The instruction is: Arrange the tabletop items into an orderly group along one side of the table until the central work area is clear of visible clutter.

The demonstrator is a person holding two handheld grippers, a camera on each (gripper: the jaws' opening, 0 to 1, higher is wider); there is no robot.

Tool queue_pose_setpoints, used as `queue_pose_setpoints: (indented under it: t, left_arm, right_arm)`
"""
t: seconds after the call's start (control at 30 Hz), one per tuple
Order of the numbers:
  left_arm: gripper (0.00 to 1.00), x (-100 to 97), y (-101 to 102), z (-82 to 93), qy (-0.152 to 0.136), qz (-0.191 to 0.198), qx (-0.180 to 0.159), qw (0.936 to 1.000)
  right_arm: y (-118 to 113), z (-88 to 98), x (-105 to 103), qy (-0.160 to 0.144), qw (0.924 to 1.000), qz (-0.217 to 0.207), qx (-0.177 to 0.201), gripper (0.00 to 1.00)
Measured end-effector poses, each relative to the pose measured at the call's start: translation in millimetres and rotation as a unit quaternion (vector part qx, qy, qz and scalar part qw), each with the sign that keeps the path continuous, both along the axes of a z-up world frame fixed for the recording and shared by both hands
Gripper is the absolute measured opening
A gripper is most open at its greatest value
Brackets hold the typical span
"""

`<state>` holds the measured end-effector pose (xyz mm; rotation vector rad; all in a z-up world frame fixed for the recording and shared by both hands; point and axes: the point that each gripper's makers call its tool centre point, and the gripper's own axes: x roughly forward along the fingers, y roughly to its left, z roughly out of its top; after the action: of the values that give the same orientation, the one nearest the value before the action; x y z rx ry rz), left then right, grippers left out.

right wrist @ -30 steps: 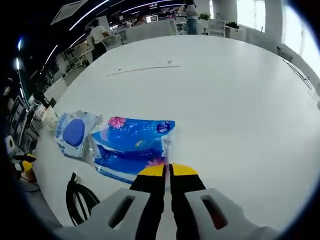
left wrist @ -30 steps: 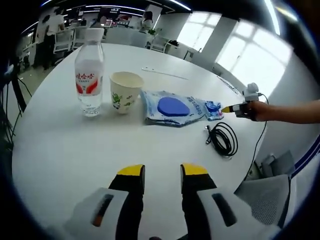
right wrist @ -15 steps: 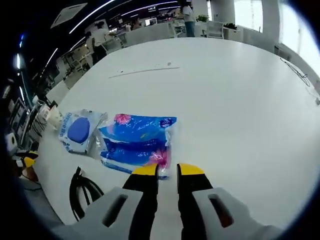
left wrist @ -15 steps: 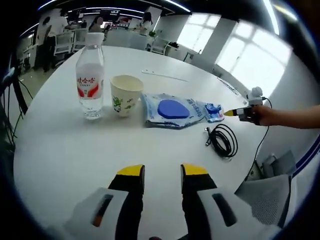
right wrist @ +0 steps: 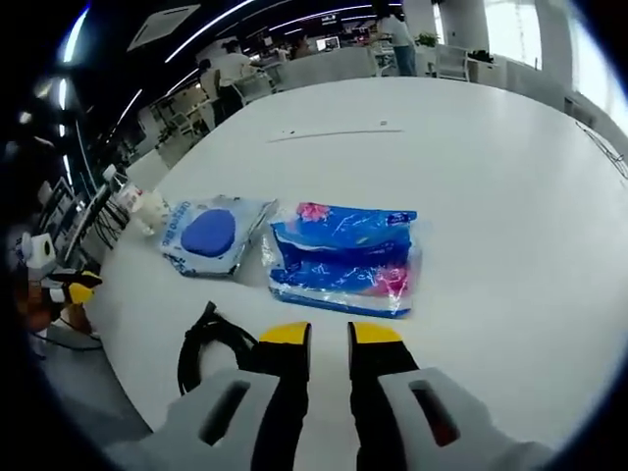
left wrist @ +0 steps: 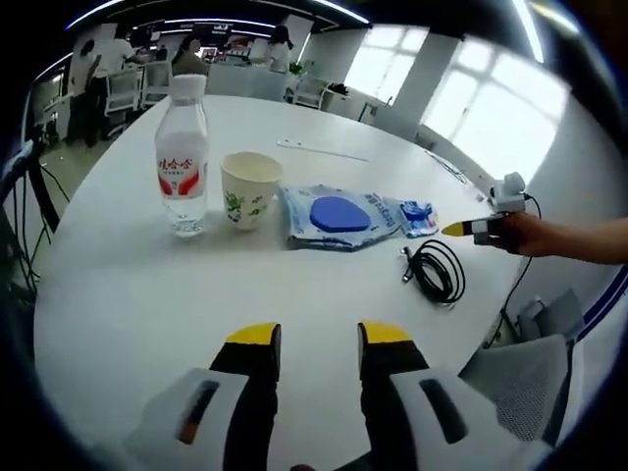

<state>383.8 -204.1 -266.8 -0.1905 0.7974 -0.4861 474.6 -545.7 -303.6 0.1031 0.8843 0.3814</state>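
Up close, both grippers' jaws released, clear plastic bottle (left wrist: 182, 157), paper cup (left wrist: 248, 188), glossy blue packets (right wrist: 343, 257), coiled black cable (left wrist: 437, 272).

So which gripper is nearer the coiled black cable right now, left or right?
Right. The right gripper hangs just beside the cable, jaws apart. The left gripper sits back over bare table, well short of it.
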Motion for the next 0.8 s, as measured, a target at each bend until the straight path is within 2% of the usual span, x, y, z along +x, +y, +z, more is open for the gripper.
queue_pose_setpoints:
  t: [0.13,0.47,0.67,0.8]
  left_arm:
    - [0.31,-1.3,0.8,2.0,-0.003,-0.002,0.001,1.0000]
    - [0.33,-6.9,2.1,3.7,-0.007,-0.002,0.000,1.0000]
    - [0.33,-12.3,2.2,3.3,-0.006,-0.005,0.005,1.0000]
    - [0.33,-15.9,3.5,6.5,-0.009,-0.002,0.005,0.9999]
  right_arm:
    - [14.7,4.3,-8.1,-0.003,0.9998,0.021,0.003,0.14]
    - [32.9,3.6,-16.8,0.004,0.9985,0.054,0.006,0.18]
    - [47.1,0.5,-20.9,0.011,0.9958,0.090,0.000,0.22]
    - [54.3,-5.6,-24.4,0.017,0.9924,0.121,-0.018,0.23]
